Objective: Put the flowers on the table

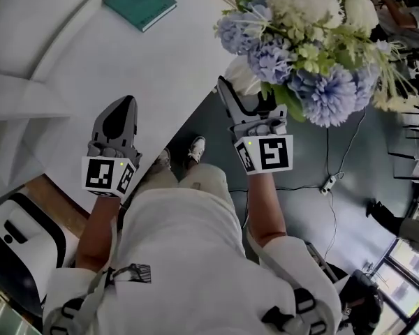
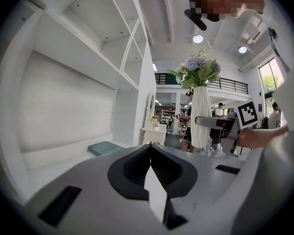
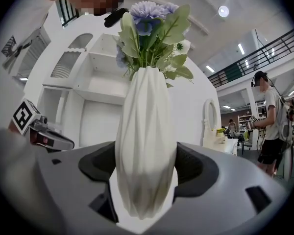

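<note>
My right gripper (image 3: 146, 182) clamps a ribbed white vase (image 3: 146, 131) between its fingers (image 3: 202, 169), blue-and-white flowers (image 1: 314, 40) above them; left gripper (image 2: 152, 173) pressed closed.

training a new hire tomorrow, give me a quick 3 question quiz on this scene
1. True or false: the left gripper is shut with nothing in it.
2. What does the right gripper hold? A) a mug B) a white vase of flowers C) a towel
3. Fill in: the teal book lies on the white ____.
Key: 1 true; 2 B; 3 table.
</note>
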The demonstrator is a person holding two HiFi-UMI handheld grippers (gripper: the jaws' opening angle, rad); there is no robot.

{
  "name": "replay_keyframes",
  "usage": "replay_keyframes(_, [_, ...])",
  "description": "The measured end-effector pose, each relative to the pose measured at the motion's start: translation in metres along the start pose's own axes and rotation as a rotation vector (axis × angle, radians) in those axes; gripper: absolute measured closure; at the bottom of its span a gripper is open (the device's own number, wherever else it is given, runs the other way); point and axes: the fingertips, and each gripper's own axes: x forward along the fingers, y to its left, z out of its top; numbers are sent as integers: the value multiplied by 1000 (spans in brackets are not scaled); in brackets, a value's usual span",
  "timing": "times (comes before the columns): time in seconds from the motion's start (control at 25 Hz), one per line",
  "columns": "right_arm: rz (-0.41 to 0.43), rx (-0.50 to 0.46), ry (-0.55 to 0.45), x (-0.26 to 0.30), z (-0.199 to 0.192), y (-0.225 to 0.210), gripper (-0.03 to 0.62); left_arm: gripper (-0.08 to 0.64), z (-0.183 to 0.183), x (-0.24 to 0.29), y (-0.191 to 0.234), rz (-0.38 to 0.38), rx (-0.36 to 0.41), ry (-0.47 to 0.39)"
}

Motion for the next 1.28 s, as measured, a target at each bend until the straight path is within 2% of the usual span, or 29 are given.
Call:
replay_keyframes(0.12, [29, 1, -6, 3, -4, 3, 232, 545, 8, -7, -3, 29, 19, 5])
replay_keyframes(0.32, [14, -39, -3, 2, -4, -6, 232, 545, 16, 4, -17, -6, 21, -32])
replay_keyframes(0.6, [26, -62, -51, 14, 5, -6, 232, 545, 47, 12, -22, -11, 74, -96])
replay_keyframes(1.28, [70, -64, -90, 26, 11, -1, 232, 545, 67, -5, -30, 35, 90, -123])
